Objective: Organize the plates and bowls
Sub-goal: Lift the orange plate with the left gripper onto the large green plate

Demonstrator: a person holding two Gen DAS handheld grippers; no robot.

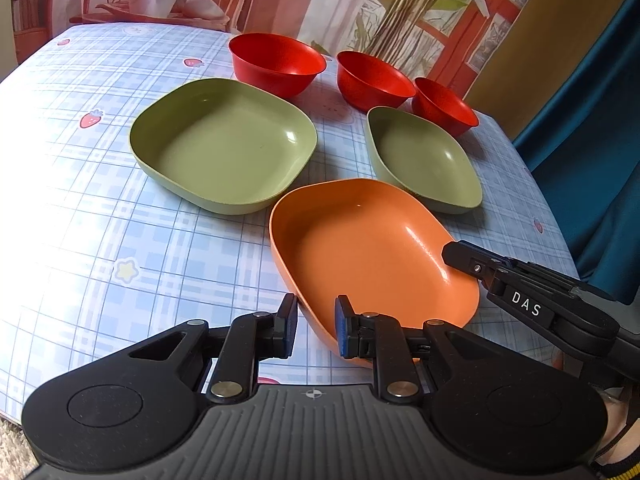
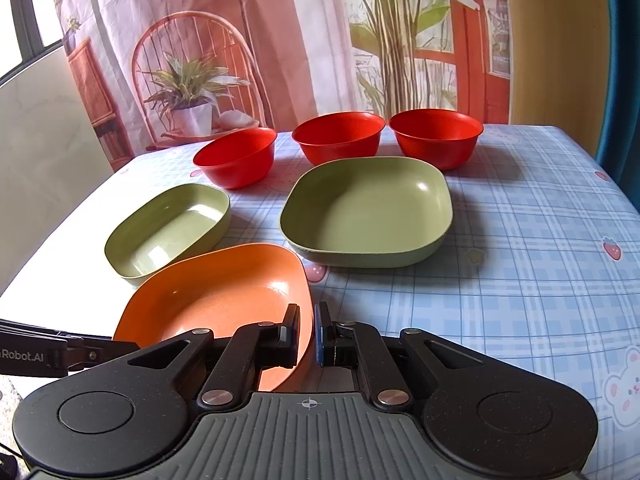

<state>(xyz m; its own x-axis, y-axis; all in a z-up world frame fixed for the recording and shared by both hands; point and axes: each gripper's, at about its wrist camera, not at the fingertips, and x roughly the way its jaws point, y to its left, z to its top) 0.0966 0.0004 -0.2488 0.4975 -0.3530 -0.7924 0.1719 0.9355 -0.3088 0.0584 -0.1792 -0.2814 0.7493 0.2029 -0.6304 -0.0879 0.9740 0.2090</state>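
Note:
An orange plate (image 1: pixel 368 248) is tilted at the table's near edge; it also shows in the right wrist view (image 2: pixel 216 300). My right gripper (image 2: pixel 307 334) is shut on its right rim; it shows in the left wrist view (image 1: pixel 466 258) too. My left gripper (image 1: pixel 317 326) is open, its fingers straddling the plate's near-left rim without closing. Two green plates (image 1: pixel 224 144) (image 1: pixel 424 160) lie behind it, also visible in the right wrist view (image 2: pixel 368 212) (image 2: pixel 168 228). Three red bowls (image 1: pixel 278 62) (image 1: pixel 374 78) (image 1: pixel 444 110) stand in a row at the back (image 2: pixel 236 156) (image 2: pixel 338 134) (image 2: pixel 436 136).
The table carries a blue checked cloth (image 1: pixel 80 200) with strawberry prints. A printed backdrop (image 2: pixel 280 40) hangs behind the table. A teal curtain (image 1: pixel 592 120) hangs at the right. The left gripper's body (image 2: pixel 40 354) lies at the left of the right wrist view.

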